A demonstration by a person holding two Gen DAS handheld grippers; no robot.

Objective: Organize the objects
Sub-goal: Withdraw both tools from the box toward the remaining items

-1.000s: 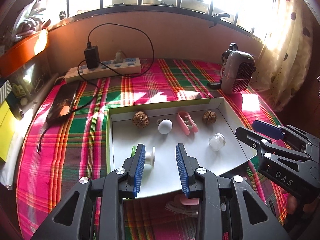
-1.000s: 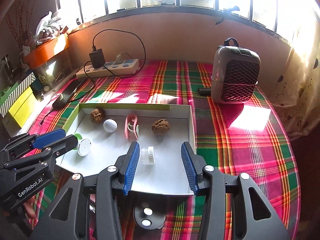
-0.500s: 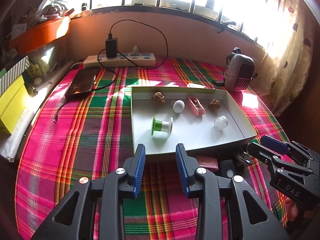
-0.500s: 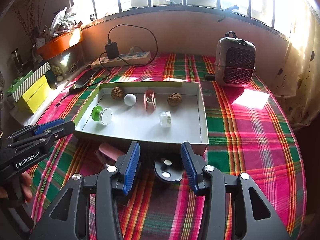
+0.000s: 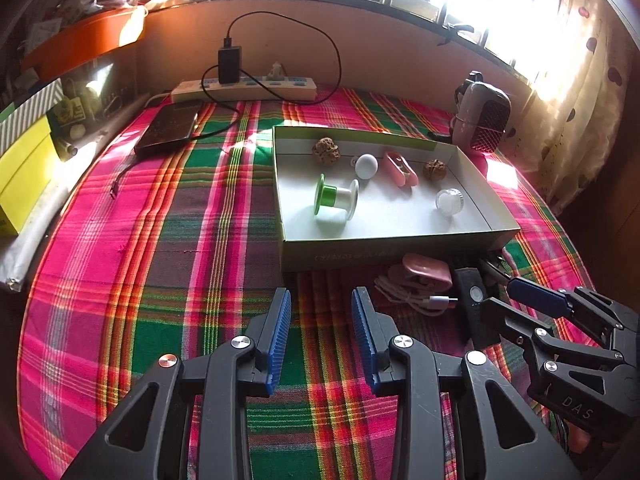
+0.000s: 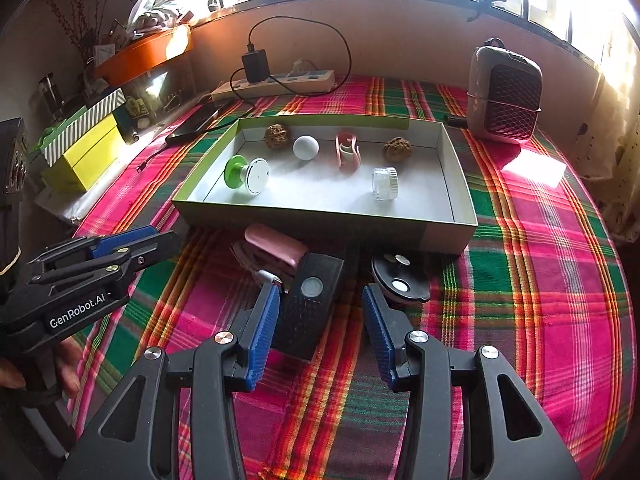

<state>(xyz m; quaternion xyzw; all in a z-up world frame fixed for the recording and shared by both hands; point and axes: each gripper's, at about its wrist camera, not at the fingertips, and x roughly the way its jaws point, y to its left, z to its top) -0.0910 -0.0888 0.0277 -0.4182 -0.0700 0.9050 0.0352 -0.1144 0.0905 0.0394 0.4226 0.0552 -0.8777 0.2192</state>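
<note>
A shallow grey box [image 5: 380, 248] [image 6: 360, 228] on the plaid cloth holds two walnuts [image 6: 277, 136], a white ball [image 6: 306, 147], a pink clip [image 6: 347, 150], a green-and-white spool [image 6: 246, 172] and a small clear jar [image 6: 385, 183]. Before its near wall lie a pink case [image 6: 274, 248], a white cable [image 5: 408, 296], a black remote-like device [image 6: 310, 304] and a round black piece [image 6: 400, 280]. My right gripper [image 6: 320, 292] is open above the black device, not touching it. My left gripper [image 5: 320, 300] is open over bare cloth, left of those items.
A power strip [image 5: 244, 88] with a charger and a dark phone [image 5: 168, 128] lie at the back left. A small heater [image 6: 506, 92] stands at the back right. Yellow boxes [image 6: 86, 148] and an orange tray [image 6: 144, 54] line the left edge. A hand [image 6: 68, 364] holds the left gripper.
Both grippers have pulled back from over the box towards the near side of the table. The items in front of the box have come into view. Neither pair of jaws has changed its width.
</note>
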